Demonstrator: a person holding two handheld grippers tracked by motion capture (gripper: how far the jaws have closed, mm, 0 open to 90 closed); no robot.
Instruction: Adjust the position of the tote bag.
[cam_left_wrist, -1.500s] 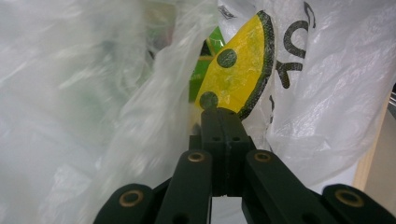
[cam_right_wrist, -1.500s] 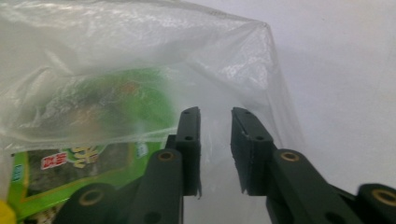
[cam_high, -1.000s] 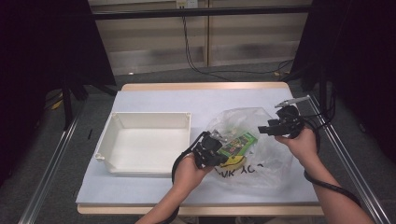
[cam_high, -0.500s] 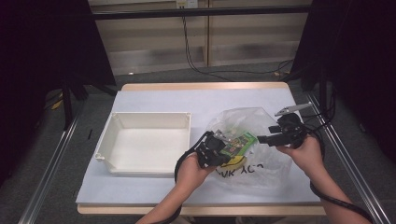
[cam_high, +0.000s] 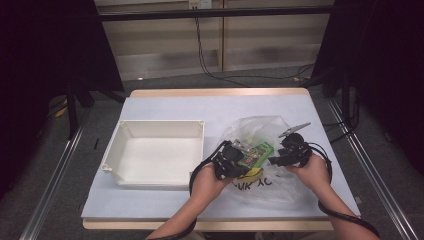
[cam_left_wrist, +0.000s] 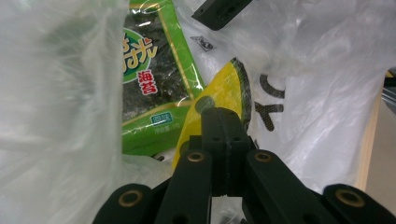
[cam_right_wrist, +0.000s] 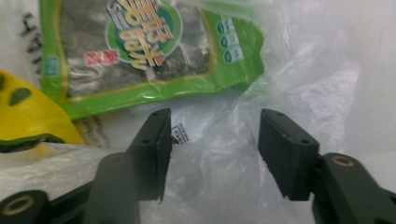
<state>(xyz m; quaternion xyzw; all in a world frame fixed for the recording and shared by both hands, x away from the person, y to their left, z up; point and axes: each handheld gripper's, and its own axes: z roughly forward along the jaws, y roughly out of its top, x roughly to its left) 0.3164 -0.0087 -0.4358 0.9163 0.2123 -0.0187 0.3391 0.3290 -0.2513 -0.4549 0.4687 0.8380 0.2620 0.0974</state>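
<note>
A: Where does the plastic bag lie?
B: On the worktop, at three o'clock from the white bin, seaweed packet inside.
A: The jaws?
B: The left gripper is clenched on bag film; the right gripper, just closing, stands parted around loose film.

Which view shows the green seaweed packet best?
Right gripper view: the green seaweed packet lies face-on, label and lower edge sharp, inside the clear plastic bag. Left gripper view shows it partly behind bag film. High view shows it small.

Pale-topped table on grey floor; wood-panelled back wall; dark curtains either side.
</note>
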